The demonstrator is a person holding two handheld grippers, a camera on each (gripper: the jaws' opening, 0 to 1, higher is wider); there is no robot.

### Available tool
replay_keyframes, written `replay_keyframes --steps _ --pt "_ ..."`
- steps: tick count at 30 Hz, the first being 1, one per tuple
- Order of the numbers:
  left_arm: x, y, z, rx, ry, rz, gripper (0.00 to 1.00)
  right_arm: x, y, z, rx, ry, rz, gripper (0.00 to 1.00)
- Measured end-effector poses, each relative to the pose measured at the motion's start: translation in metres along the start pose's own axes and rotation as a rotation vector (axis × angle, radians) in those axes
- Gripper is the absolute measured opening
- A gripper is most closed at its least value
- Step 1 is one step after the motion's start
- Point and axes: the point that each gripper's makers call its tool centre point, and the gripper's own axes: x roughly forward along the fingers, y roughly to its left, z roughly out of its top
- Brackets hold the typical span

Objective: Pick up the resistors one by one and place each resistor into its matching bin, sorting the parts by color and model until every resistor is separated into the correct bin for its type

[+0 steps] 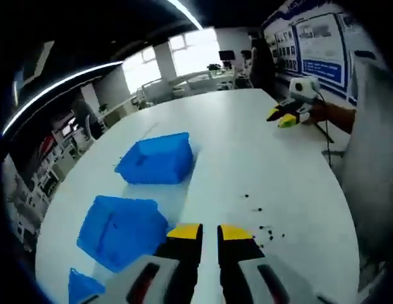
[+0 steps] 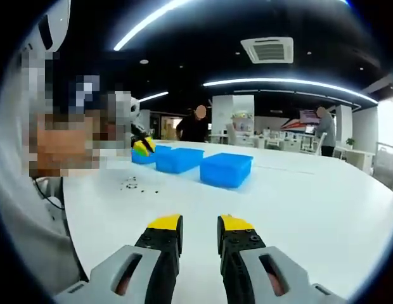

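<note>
The left gripper [image 1: 209, 233] hung over the white worktop [image 1: 247, 158] with its yellow-tipped jaws a little apart and nothing between them. Just ahead of it and off to its right lay the resistors [image 1: 263, 229], a loose scatter of small dark specks on the bare surface, near the jaws but not touching them. To the gripper's left stood three blue bins: the nearest bin [image 1: 82, 286] was cut off by the edge of the view, the middle bin [image 1: 120, 231] sat just beside the jaw, and the far bin [image 1: 156, 159] was farther along the worktop. Across the worktop, well apart from the parts, the right gripper [image 1: 285, 118] was held near the far edge.

Seen from the right gripper view, the right gripper [image 2: 199, 223] also had its jaws slightly parted and empty, low over the worktop [image 2: 298, 202]. The resistors [image 2: 136, 185] lay ahead and to its left, well clear of its tips. Beyond them the blue bins [image 2: 203, 166] stood in a row, with the left gripper [image 2: 143, 147] beside the end of that row. Two people stood in the background, beyond the worktop.
</note>
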Motion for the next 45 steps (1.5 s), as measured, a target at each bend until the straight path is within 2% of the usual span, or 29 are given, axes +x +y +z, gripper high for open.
replay_keyframes --steps 4,9,19,20,23,27,32,34,35,38,41,42,44,45 --pt "0.006 -0.019 -0.020 0.002 0.109 -0.076 0.13 -0.001 -0.003 0.000 0.008 -0.005 -0.004 0.24" --pt "0.013 -0.027 -0.031 -0.002 0.163 -0.119 0.13 0.001 -0.003 0.000 0.005 -0.003 0.002 0.24" --pt "0.026 -0.030 -0.043 -0.029 0.232 -0.143 0.11 0.001 -0.007 -0.007 0.014 0.009 -0.004 0.24" --pt "0.028 -0.032 -0.040 -0.037 0.214 -0.156 0.11 0.001 -0.008 -0.007 0.014 0.009 -0.005 0.24" --pt "0.026 -0.033 -0.040 -0.053 0.224 -0.169 0.07 0.001 -0.010 -0.007 0.017 0.009 -0.007 0.24" --pt "0.029 -0.032 -0.038 -0.057 0.189 -0.185 0.06 0.001 -0.010 -0.008 0.019 0.012 -0.007 0.24" --pt "0.025 -0.026 -0.031 -0.074 0.150 -0.167 0.06 0.002 -0.011 -0.008 0.023 0.010 -0.007 0.24" --pt "0.024 -0.022 -0.023 -0.082 0.103 -0.153 0.05 0.003 -0.011 -0.009 0.022 0.012 -0.007 0.24" --pt "0.021 -0.016 -0.010 -0.089 0.030 -0.138 0.05 0.003 -0.011 -0.009 0.021 0.013 -0.007 0.24" --pt "0.014 0.006 0.015 -0.127 -0.136 -0.071 0.06 0.003 -0.012 -0.008 0.025 0.010 -0.008 0.24" --pt "0.003 0.021 0.027 -0.086 -0.231 -0.028 0.06 0.004 -0.014 -0.009 0.021 0.018 -0.010 0.24" --pt "0.000 0.030 0.031 -0.084 -0.265 0.011 0.06 0.003 -0.014 -0.008 0.020 0.016 -0.011 0.24" --pt "-0.007 0.051 0.039 -0.183 -0.348 0.078 0.06 0.002 -0.015 -0.005 0.020 0.009 -0.012 0.24" --pt "-0.015 0.074 0.045 -0.225 -0.419 0.175 0.05 0.002 -0.015 -0.005 0.020 0.008 -0.014 0.24"
